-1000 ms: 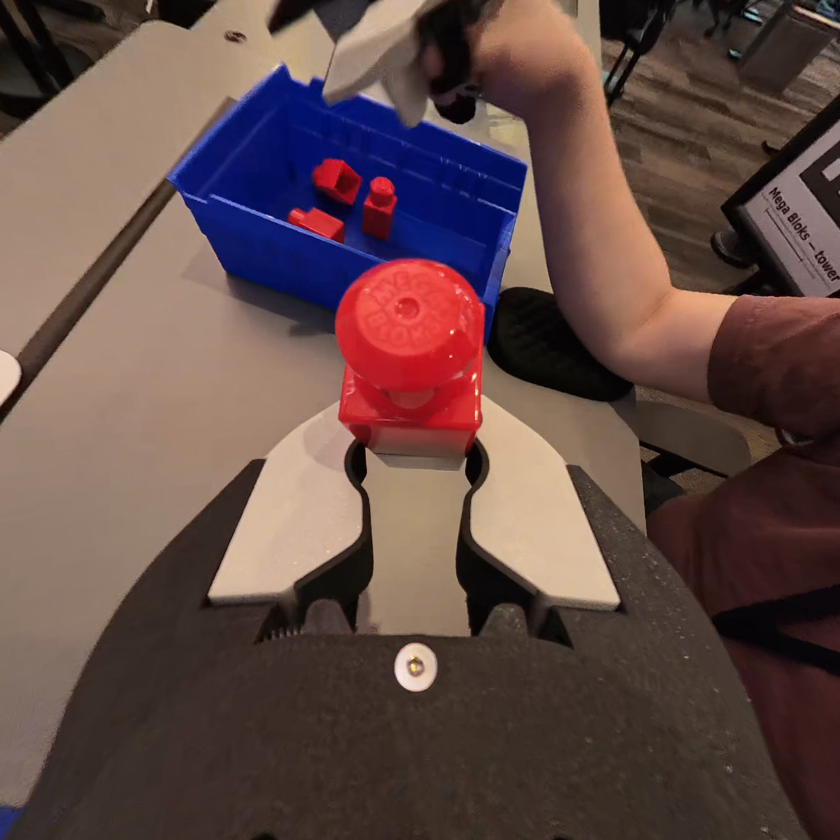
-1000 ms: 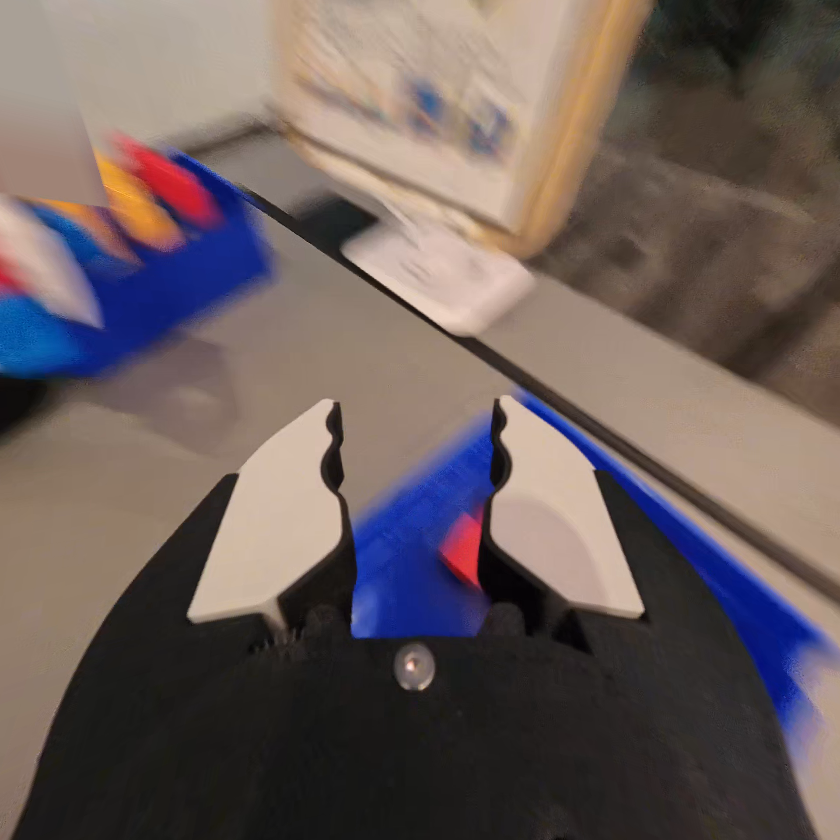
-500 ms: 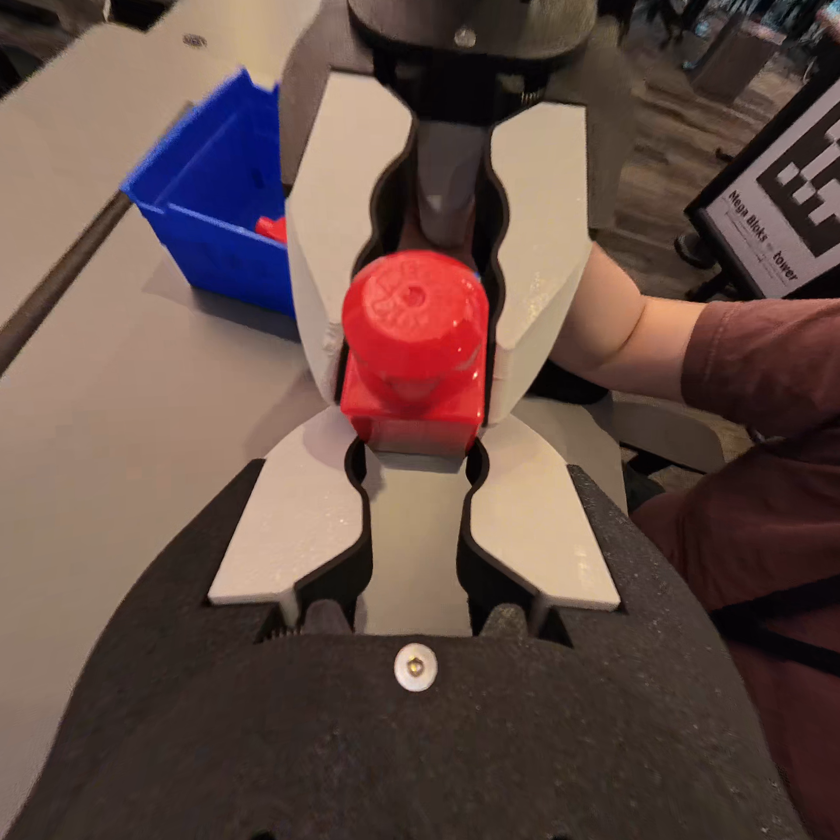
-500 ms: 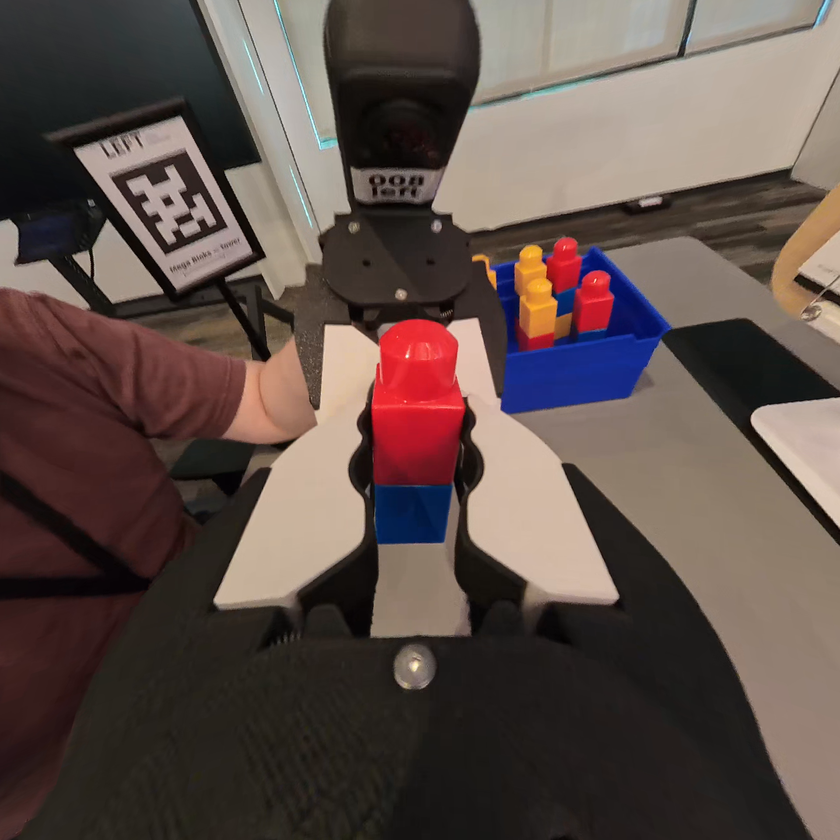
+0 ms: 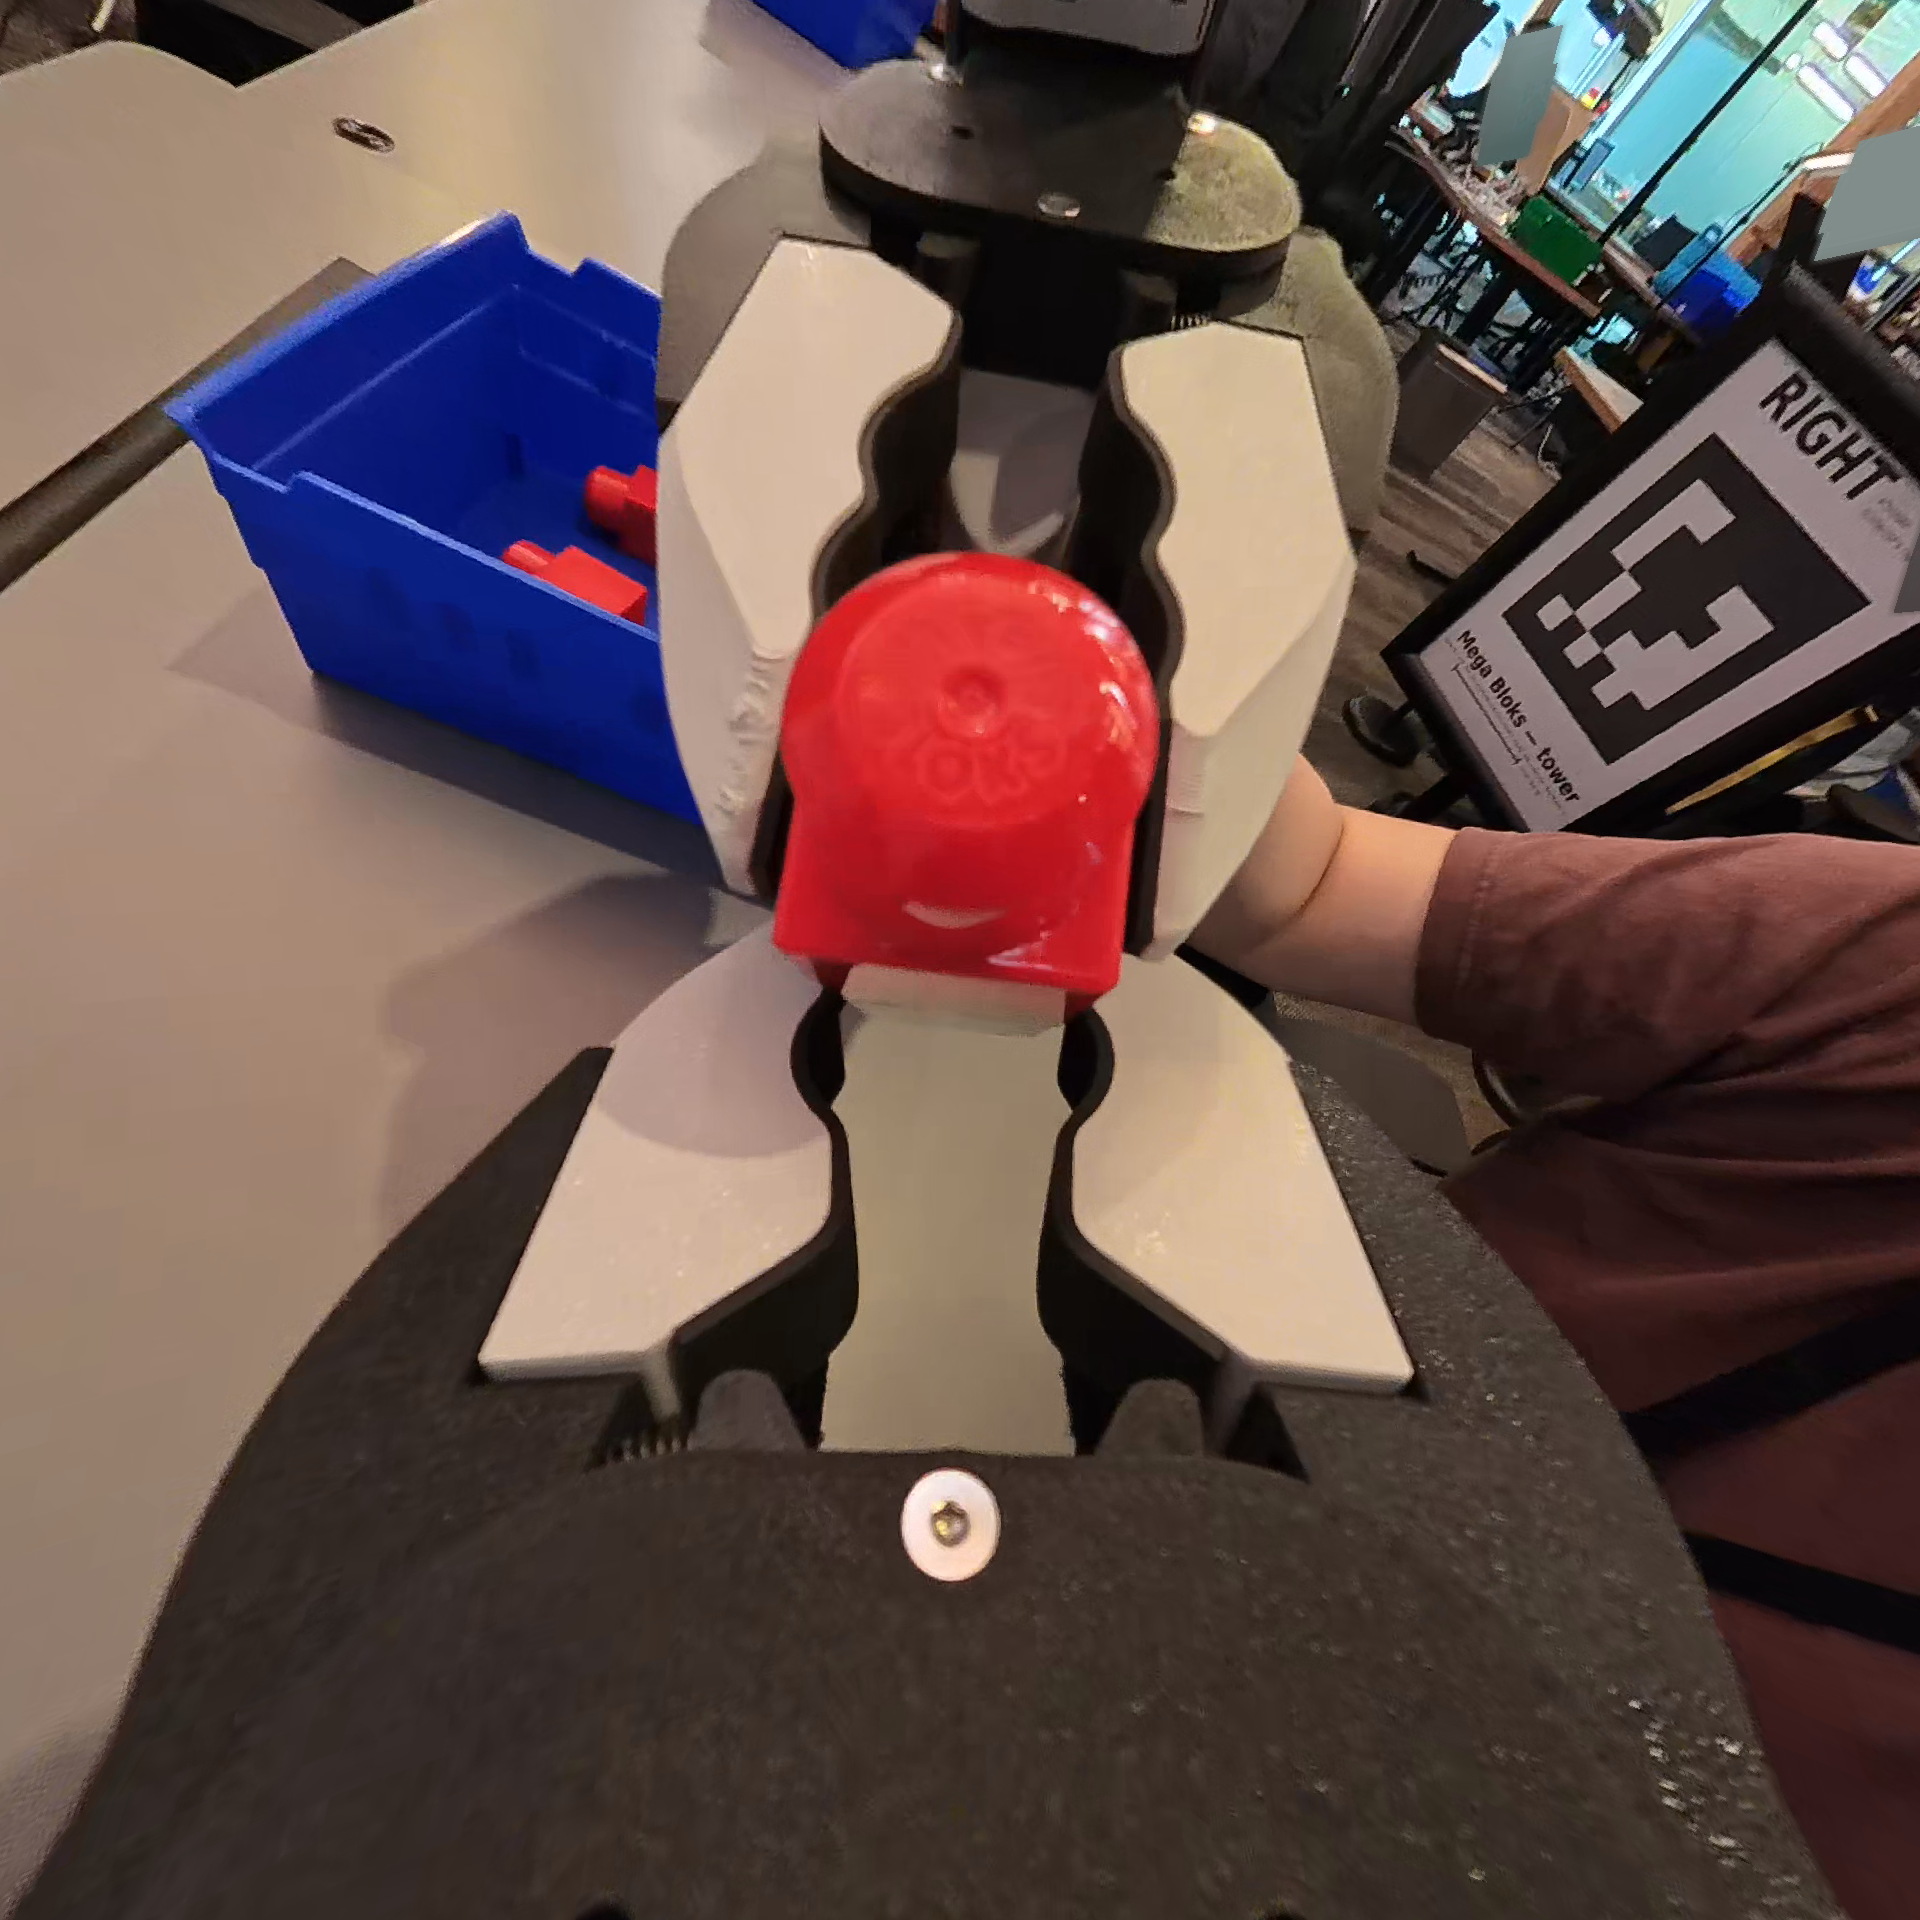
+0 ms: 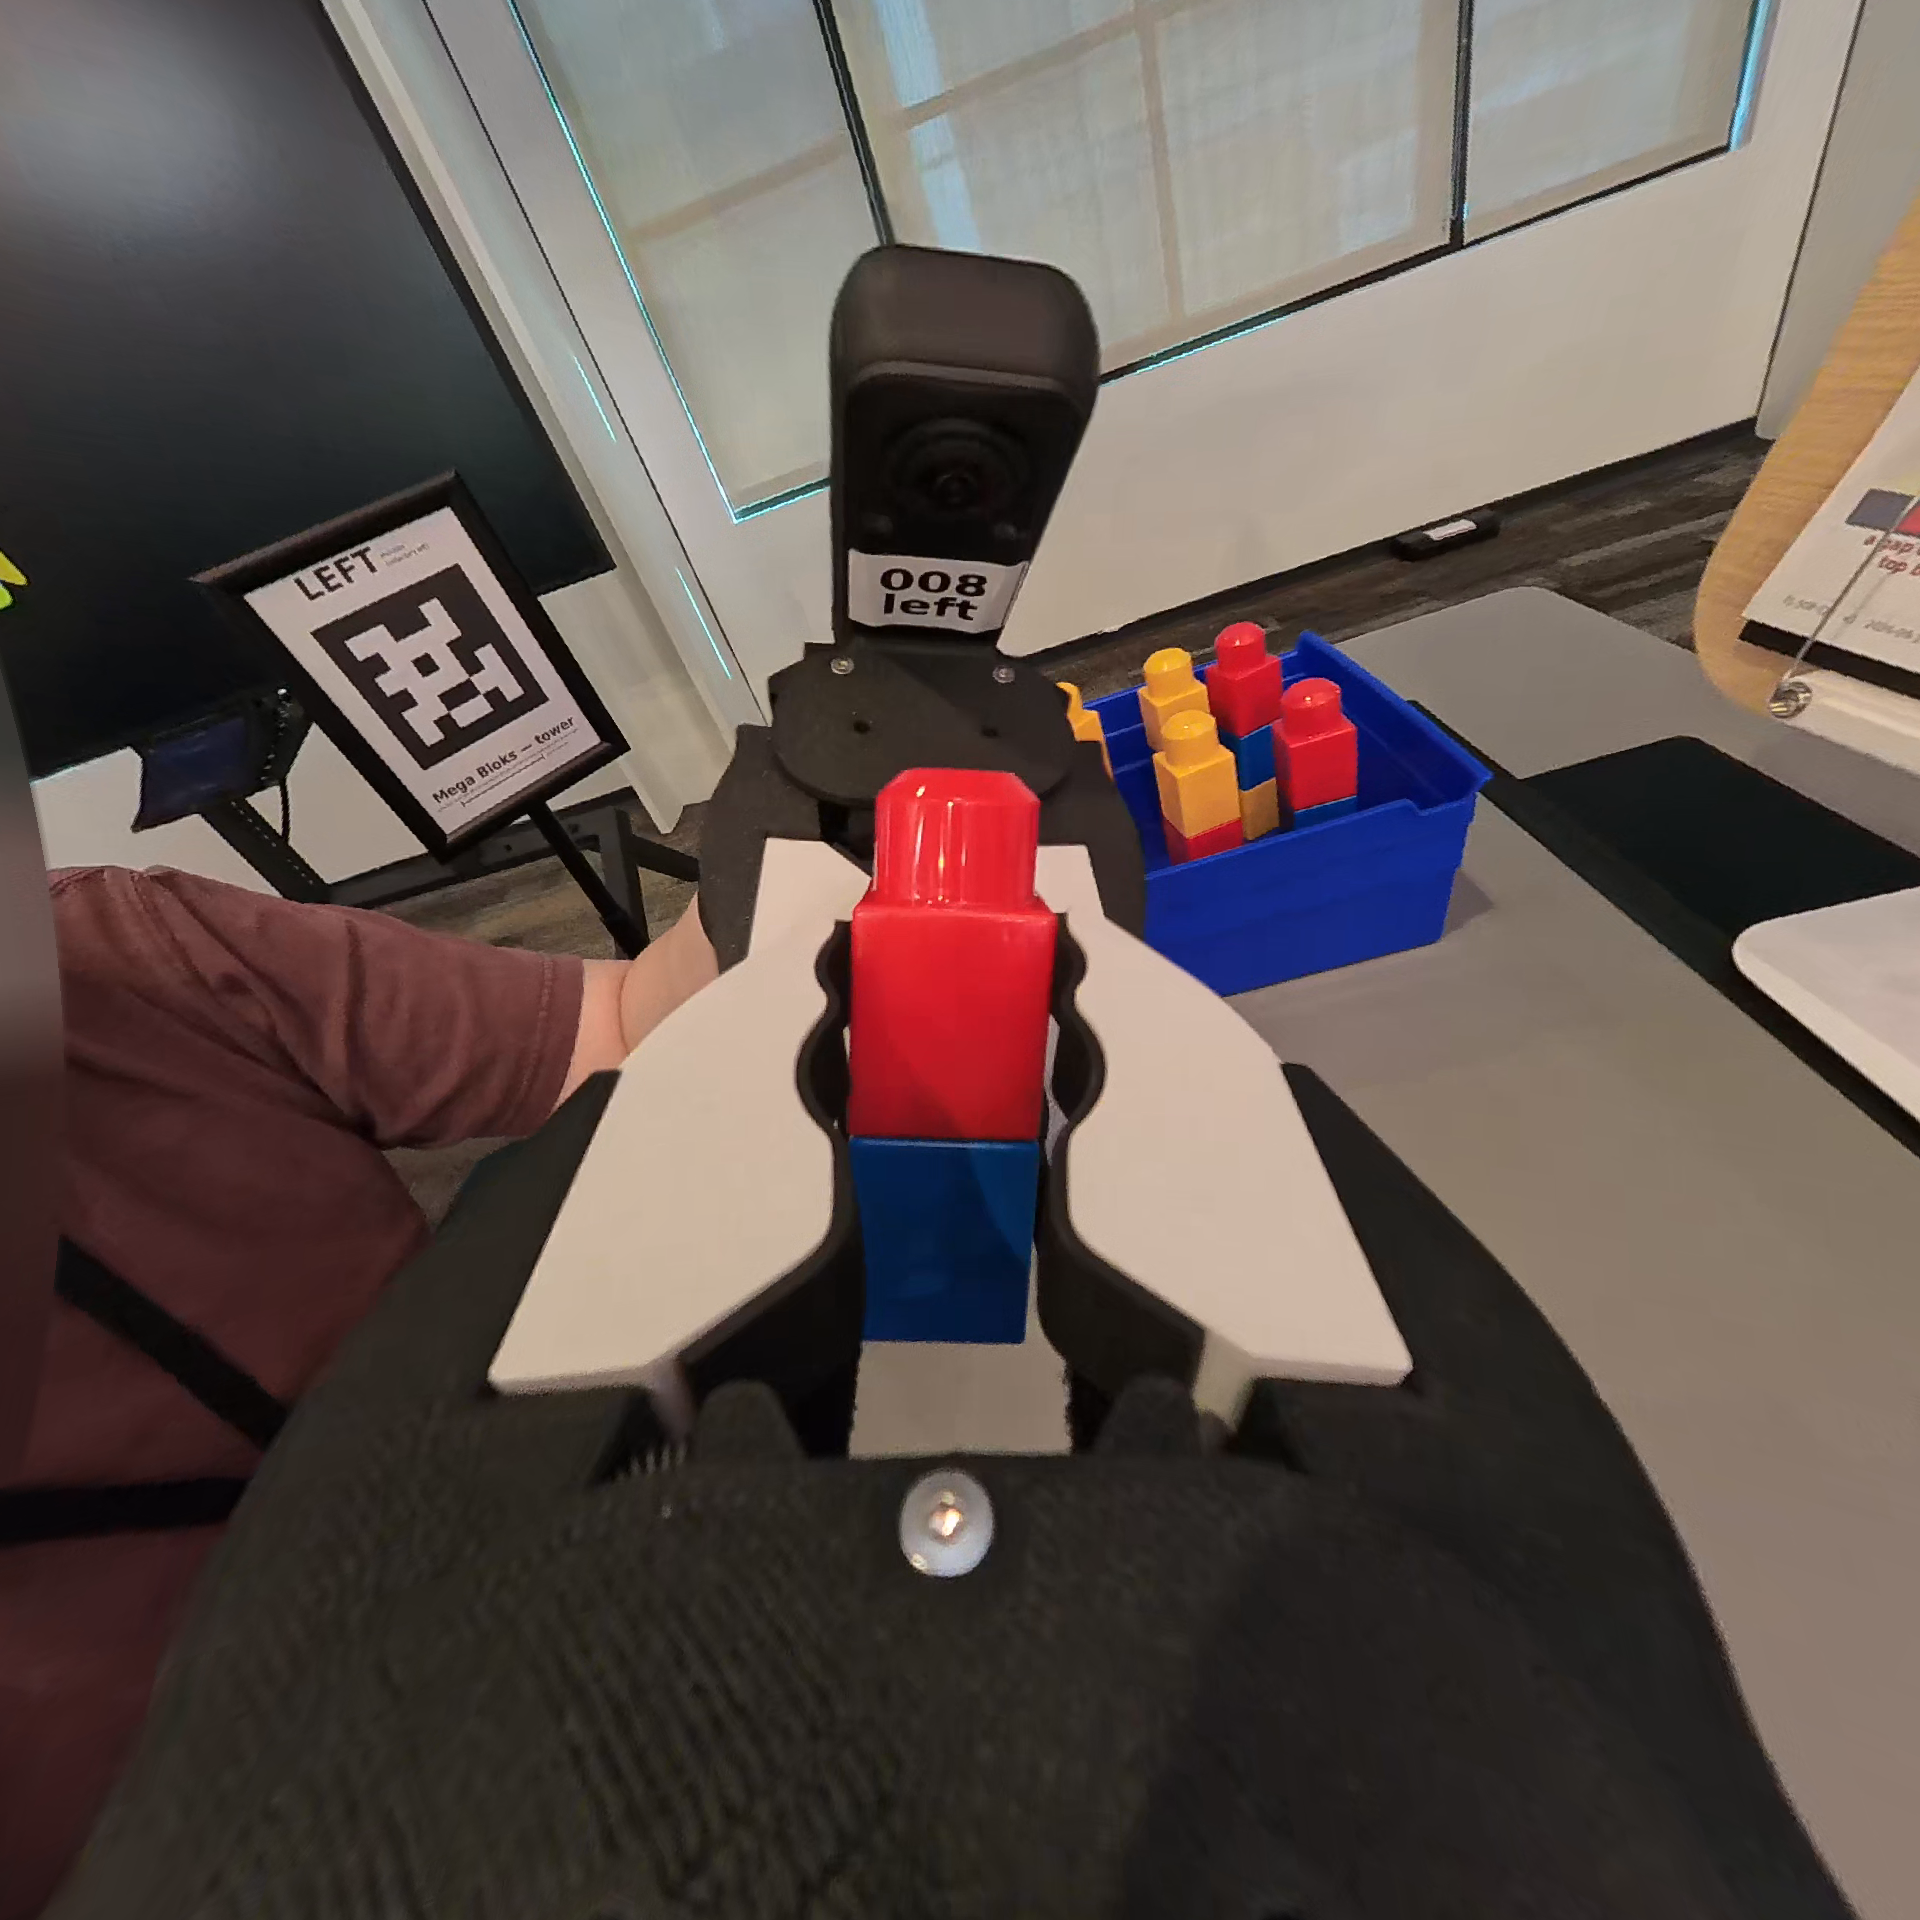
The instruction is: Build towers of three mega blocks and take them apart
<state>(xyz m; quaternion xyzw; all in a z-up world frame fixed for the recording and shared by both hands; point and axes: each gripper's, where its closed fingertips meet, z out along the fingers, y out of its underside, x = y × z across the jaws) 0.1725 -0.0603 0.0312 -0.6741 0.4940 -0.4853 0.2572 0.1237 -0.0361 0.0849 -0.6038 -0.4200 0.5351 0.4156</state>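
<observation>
The smooth grey counter (image 5: 260,987) runs wide and matte, with a dark seam (image 5: 73,499) dividing it from a neighbouring grey slab. On it, in the left wrist view, stands an open blue plastic bin (image 5: 416,582) with a couple of loose red blocks (image 5: 582,577) lying on its floor. In the right wrist view a second blue plastic bin (image 6: 1309,894) sits on the counter's far part, holding several upright towers of red, yellow and blue blocks (image 6: 1247,748). A black pad (image 6: 1714,831) lies beyond it, and a white board corner (image 6: 1839,997) shows at the right edge.

The room behind has large white-framed windows (image 6: 1143,208), a dark wood-look floor (image 6: 1558,540), and a framed black-and-white marker sign on a stand (image 6: 426,675); another such sign (image 5: 1683,623) stands at the other side, with cluttered desks farther back. A person in a maroon short-sleeved shirt (image 5: 1714,1143) sits at the counter.

Above the counter, the two tools meet on one stack. The left tool (image 5: 951,997) is clenched on the base of the glossy red plastic block with a round stud (image 5: 966,748); the right tool (image 6: 945,997) grips that red block by its flat sides, pads pressed to it, with a blue block (image 6: 945,1236) joined beneath it.
</observation>
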